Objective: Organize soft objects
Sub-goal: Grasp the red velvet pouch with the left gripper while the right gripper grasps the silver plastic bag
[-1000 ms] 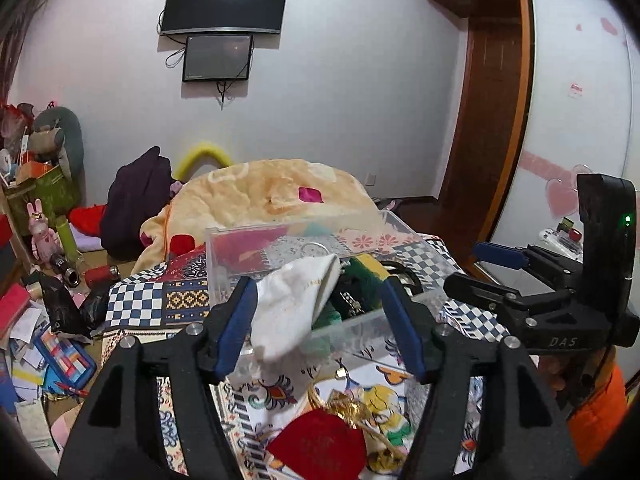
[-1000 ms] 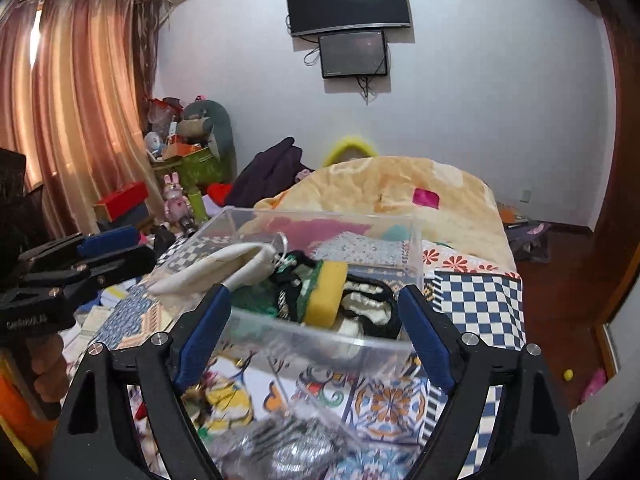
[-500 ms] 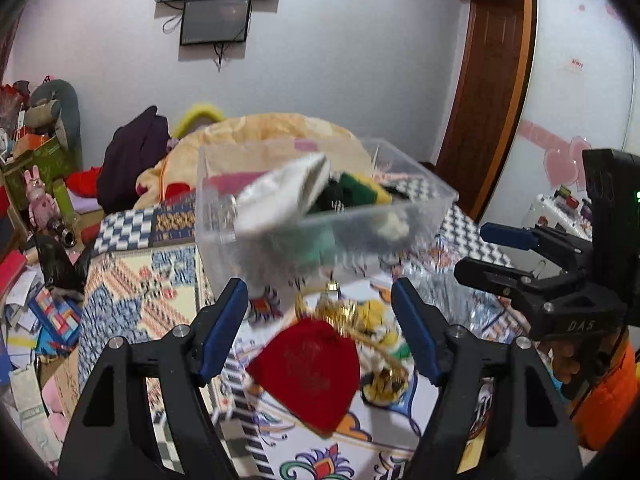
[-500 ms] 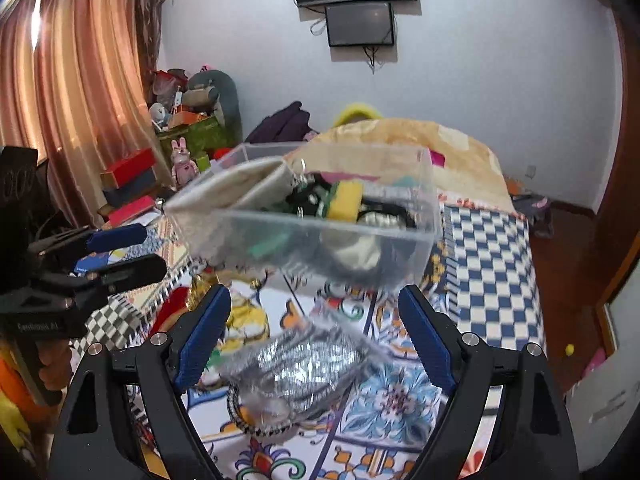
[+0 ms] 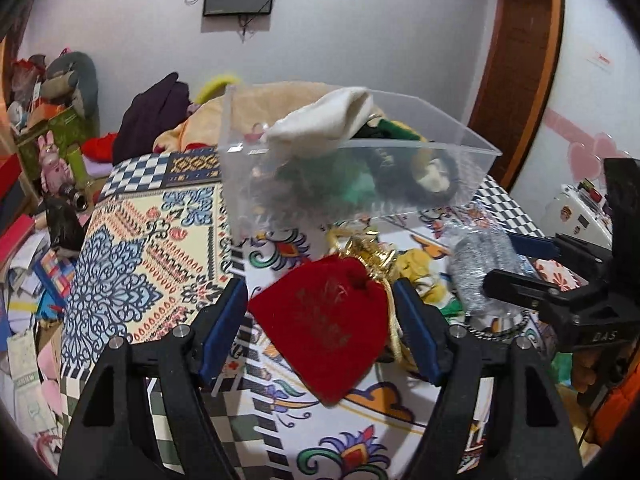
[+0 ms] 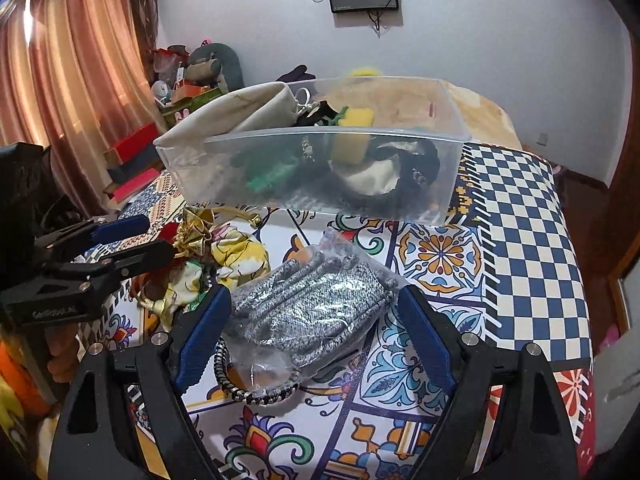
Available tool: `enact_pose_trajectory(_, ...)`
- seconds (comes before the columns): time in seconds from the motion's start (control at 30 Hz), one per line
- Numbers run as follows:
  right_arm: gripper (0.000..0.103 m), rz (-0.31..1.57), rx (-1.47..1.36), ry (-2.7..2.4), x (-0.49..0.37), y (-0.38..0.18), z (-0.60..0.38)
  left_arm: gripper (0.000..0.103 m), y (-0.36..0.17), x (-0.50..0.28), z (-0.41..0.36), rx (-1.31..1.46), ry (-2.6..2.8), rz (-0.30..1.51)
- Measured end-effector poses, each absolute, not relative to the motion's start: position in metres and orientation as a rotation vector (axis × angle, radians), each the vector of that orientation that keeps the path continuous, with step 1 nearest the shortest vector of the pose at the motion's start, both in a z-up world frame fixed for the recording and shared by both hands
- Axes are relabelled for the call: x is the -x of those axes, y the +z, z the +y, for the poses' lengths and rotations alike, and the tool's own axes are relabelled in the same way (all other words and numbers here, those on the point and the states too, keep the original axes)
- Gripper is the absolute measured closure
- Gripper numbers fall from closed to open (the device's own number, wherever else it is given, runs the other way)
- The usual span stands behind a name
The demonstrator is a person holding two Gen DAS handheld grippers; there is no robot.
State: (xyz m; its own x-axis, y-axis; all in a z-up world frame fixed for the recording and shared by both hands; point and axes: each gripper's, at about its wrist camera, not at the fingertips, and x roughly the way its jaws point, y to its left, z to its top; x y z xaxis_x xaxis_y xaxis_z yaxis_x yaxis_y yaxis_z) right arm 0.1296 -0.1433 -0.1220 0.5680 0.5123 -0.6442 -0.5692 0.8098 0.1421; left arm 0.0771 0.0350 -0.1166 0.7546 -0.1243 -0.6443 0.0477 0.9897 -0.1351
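A clear plastic bin (image 5: 460, 168) (image 6: 448, 120) holds a white pouch (image 5: 324, 124) (image 6: 232, 112), green and black items and a yellow sponge (image 6: 354, 132). In front of it lie a red velvet pouch (image 5: 324, 328), a gold bag (image 5: 370, 250) (image 6: 192, 236), a yellow printed cloth (image 6: 236, 252) and a clear packet of grey cords (image 6: 312, 304) (image 5: 480, 268). My left gripper (image 5: 320, 332) (image 6: 132, 240) is open, its fingers either side of the red pouch. My right gripper (image 6: 312, 336) (image 5: 516, 260) is open, its fingers either side of the cord packet.
The patterned table cover (image 6: 520, 220) (image 5: 140, 260) has a checkered band at the right. A black braided ring (image 6: 240, 384) lies under the packet. Clutter and toys (image 5: 52, 160) stand off the table's left edge. A blanket-covered heap (image 6: 480, 116) lies behind the bin.
Both grippers have drawn back from the bin and dropped lower. The left one now frames the red pouch, the right one the cord packet. Both stay open.
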Motion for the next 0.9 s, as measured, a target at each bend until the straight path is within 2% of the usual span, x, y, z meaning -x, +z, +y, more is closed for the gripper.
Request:
enact_pose_trajectory(0.13, 0.033, 0.731, 0.076, 0.629, -0.13, -0.125, -0.143, 0.032, -0.126, -0.083, 0.039, 0.142, -0.096, 0.744)
enact_pose_trajectory(0.27, 0.041, 0.725, 0.069, 0.618, -0.132, -0.125, -0.143, 0.039, -0.128, -0.084, 0.041, 0.162, -0.115, 0.741)
enact_pose_trajectory(0.33, 0.049, 0.722, 0.062, 0.624, -0.131, -0.124, -0.144, 0.041, -0.128, -0.083, 0.041, 0.169, -0.13, 0.737)
enact_pose_trajectory(0.43, 0.059, 0.713, 0.064, 0.632, -0.129, -0.122, -0.143, 0.056, -0.128, -0.083, 0.039, 0.181, -0.165, 0.74)
enact_pose_trajectory(0.5, 0.062, 0.707, 0.066, 0.636, -0.128, -0.121, -0.143, 0.069, -0.127, -0.083, 0.037, 0.188, -0.179, 0.739)
enact_pose_trajectory(0.53, 0.065, 0.705, 0.064, 0.639, -0.128, -0.12, -0.144, 0.071, -0.126, -0.082, 0.037, 0.191, -0.183, 0.737)
enact_pose_trajectory(0.57, 0.066, 0.703, 0.062, 0.641, -0.128, -0.119, -0.145, 0.078, -0.126, -0.082, 0.036, 0.195, -0.187, 0.734)
enact_pose_trajectory(0.9, 0.074, 0.669, 0.031, 0.643, -0.124, -0.107, -0.157, 0.078, -0.104, -0.066, 0.033, 0.179, -0.208, 0.674)
